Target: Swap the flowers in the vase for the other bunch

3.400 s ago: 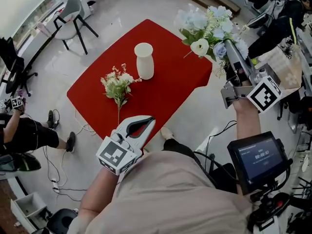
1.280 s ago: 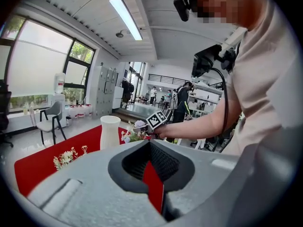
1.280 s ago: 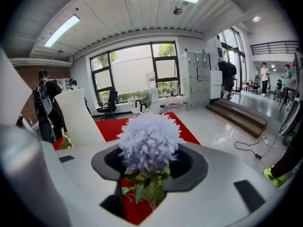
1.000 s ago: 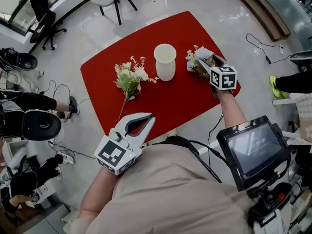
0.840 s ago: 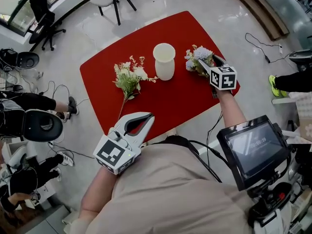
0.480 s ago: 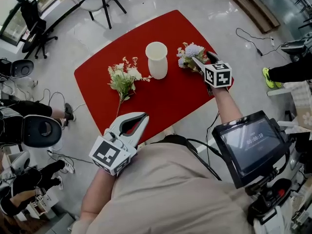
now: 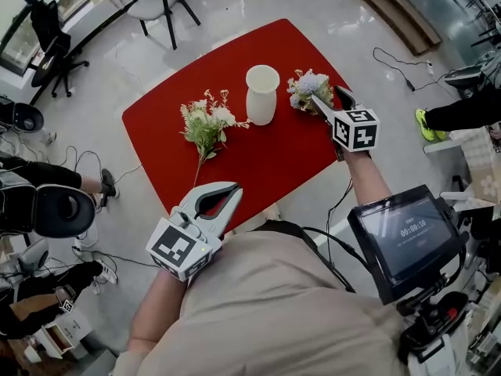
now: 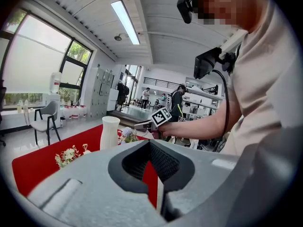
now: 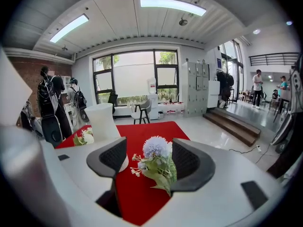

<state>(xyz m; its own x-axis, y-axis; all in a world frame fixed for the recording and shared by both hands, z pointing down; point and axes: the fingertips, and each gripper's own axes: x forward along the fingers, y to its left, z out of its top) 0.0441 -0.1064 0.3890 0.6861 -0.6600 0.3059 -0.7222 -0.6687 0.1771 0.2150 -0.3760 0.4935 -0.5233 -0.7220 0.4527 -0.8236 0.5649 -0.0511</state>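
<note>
A white vase (image 7: 262,94) stands empty on the red table (image 7: 258,159). Left of it lies a white-and-green bunch (image 7: 206,124). Right of it lies a blue-and-white bunch (image 7: 306,89), flowers toward the vase. My right gripper (image 7: 327,99) hovers at that bunch's stem end, open; in the right gripper view the bunch (image 9: 155,163) shows between its jaws (image 9: 149,143), nearer the right one, with bare table beside it. My left gripper (image 7: 234,189) is shut and empty, close to my body. Its view shows the vase (image 8: 110,132) and both bunches (image 8: 68,156) (image 8: 128,135).
A chair (image 7: 153,2) stands beyond the table's far left corner. People sit on the floor at the left (image 7: 47,202), among cables. A screen (image 7: 401,237) hangs at my right side. Another person's shoe (image 7: 427,124) is at the right.
Earlier my right gripper held the blue bunch in the air at the table's right. For the last second the bunch has lain beside the vase, and the gripper has risen slightly.
</note>
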